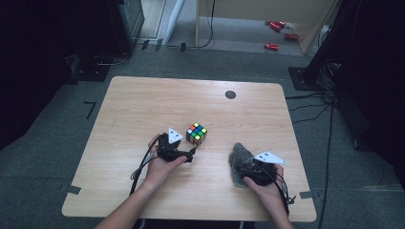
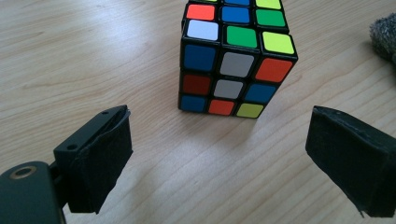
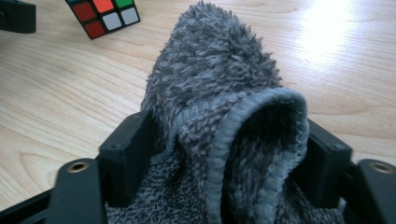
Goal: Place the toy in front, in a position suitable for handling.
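Observation:
A scrambled colour cube point(image 1: 196, 133) point(image 2: 236, 60) point(image 3: 105, 16) stands on the wooden table point(image 1: 143, 105), a little right of centre. My left gripper point(image 1: 193, 152) point(image 2: 219, 123) lies low just before the cube, its jaws open wide, nothing between them; the cube sits just beyond their tips. A fuzzy grey sock point(image 1: 236, 156) point(image 3: 215, 70) point(image 2: 385, 35) stands bunched up at the right. My right gripper point(image 1: 242, 168) point(image 3: 224, 128) has both jaws against the sock's cuff end, one on each side, holding it.
A black round mark point(image 1: 230, 94) lies on the table's far side. Grey tape tabs point(image 1: 70, 189) stick out at the near corners. Red things point(image 1: 277, 26) lie on the floor beyond, and cables point(image 1: 310, 102) run along the right.

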Demonstrator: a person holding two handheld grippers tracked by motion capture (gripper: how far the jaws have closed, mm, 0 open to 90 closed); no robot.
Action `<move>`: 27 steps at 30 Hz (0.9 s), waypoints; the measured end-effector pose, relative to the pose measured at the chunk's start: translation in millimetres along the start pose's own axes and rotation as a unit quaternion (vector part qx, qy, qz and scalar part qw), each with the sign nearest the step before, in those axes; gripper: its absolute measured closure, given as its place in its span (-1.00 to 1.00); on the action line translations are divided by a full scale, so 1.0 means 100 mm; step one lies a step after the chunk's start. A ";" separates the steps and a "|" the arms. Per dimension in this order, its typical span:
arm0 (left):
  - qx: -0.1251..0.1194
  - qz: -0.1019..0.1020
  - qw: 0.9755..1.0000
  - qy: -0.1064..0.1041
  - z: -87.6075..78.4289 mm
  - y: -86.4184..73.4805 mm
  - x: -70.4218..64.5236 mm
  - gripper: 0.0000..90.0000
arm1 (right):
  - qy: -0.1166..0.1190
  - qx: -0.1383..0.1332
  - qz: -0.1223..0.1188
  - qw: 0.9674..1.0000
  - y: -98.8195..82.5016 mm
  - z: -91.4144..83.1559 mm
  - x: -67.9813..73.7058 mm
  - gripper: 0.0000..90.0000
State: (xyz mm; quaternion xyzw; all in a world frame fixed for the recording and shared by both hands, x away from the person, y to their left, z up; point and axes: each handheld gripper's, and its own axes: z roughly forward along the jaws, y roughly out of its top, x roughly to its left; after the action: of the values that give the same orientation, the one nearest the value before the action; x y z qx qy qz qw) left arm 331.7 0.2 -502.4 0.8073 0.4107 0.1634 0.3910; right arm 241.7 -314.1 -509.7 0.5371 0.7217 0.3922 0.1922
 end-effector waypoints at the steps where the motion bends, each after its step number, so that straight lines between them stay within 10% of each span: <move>1: -0.001 -0.002 1.000 0.000 0.03 0.01 -0.01 -0.82 | -0.002 0.002 0.000 1.000 -0.01 0.01 0.00 -0.21; 12: 0.005 0.003 1.000 0.001 0.18 0.09 -0.06 -0.81 | -0.003 0.008 -0.012 1.000 -0.05 0.03 0.01 0.21; 27: 0.026 -0.008 1.000 -0.003 0.40 0.19 -0.08 -0.66 | 0.001 0.006 -0.017 1.000 -0.06 0.02 0.01 0.24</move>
State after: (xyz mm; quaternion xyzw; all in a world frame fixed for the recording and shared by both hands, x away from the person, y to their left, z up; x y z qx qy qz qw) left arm 359.7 -32.9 -512.9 0.8142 0.4203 0.1470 0.3726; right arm 239.5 -313.2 -515.5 0.5257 0.7330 0.3851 0.1951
